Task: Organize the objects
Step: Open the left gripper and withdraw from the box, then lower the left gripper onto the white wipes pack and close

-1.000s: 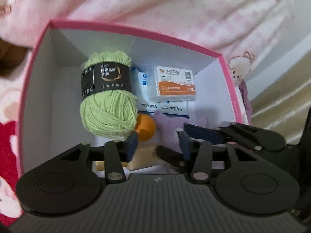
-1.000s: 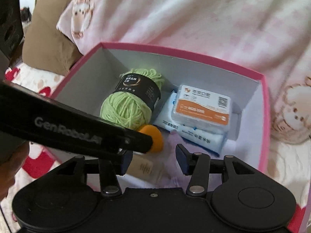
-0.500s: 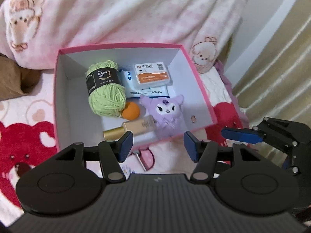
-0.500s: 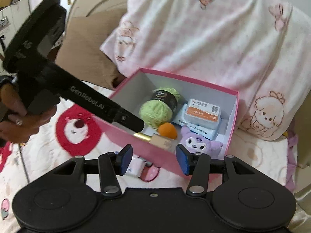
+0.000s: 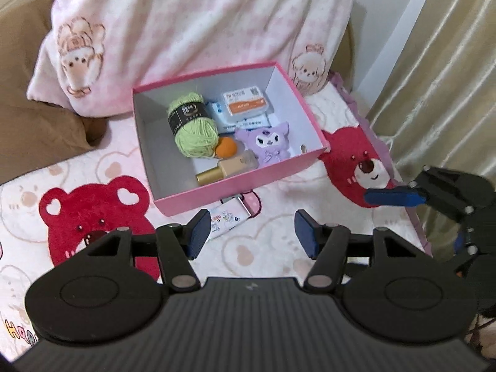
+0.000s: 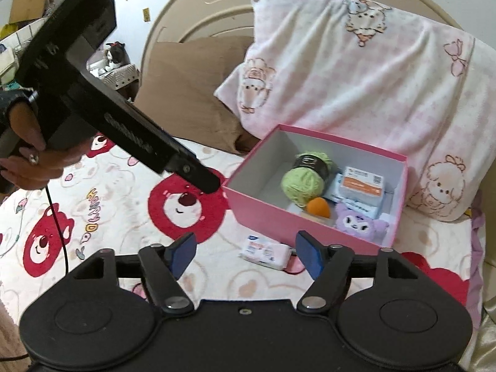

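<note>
A pink box [image 5: 235, 189] [image 6: 266, 214] stands on the bed. In it lie a green yarn ball [image 5: 192, 130] [image 6: 302, 181], an orange ball [image 5: 226, 148] [image 6: 317, 207], a purple plush [image 5: 271, 142] [image 6: 358, 221], a gold-capped bottle [image 5: 228, 169], and an orange-labelled packet [image 5: 246, 104] [image 6: 362, 184] on tissue packs. A small tissue pack [image 5: 228, 218] [image 6: 265, 251] lies on the blanket in front of the box. My left gripper [image 5: 249, 237] is open and empty, held back from the box. My right gripper [image 6: 245, 252] is open and empty above the small pack's near side.
The bed has a white blanket with red bears [image 5: 99, 214]. A pink pillow [image 5: 192, 31] and a brown pillow [image 5: 37, 124] lie behind the box. A curtain [image 5: 440, 77] hangs on the right. The left gripper's body [image 6: 93, 99] crosses the right wrist view.
Both grippers have pulled back and up out of the box, so the whole box and the bed now show. Both stay open and empty.
</note>
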{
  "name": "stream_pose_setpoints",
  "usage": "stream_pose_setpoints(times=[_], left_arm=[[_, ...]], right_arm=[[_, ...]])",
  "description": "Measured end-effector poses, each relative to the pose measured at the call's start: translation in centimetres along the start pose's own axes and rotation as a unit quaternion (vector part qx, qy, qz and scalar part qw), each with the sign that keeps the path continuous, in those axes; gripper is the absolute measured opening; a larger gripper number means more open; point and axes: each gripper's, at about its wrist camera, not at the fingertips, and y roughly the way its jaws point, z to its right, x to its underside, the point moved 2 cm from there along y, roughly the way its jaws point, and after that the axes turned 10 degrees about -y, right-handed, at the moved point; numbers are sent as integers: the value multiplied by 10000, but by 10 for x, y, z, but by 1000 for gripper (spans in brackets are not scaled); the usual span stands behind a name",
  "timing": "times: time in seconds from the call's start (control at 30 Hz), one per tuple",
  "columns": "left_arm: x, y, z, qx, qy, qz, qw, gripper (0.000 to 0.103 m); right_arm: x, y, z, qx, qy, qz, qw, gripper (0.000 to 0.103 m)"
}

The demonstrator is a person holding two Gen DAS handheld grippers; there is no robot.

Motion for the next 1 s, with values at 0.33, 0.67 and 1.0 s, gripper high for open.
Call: stream_pose_setpoints(times=[0.33,0.67,1.0], left_arm=[[39,37,-30,348,-99,87,9993,62],[63,95,-76,277,-273,334,9987,62],[67,147,-102,247,-777,542,9952,63]], right_arm=[[17,42,-16,-110,2,-124,9999,81],[30,100,-15,-7,-485,-343,9982,85],[60,165,4,406,-277,-267,9984,88]])
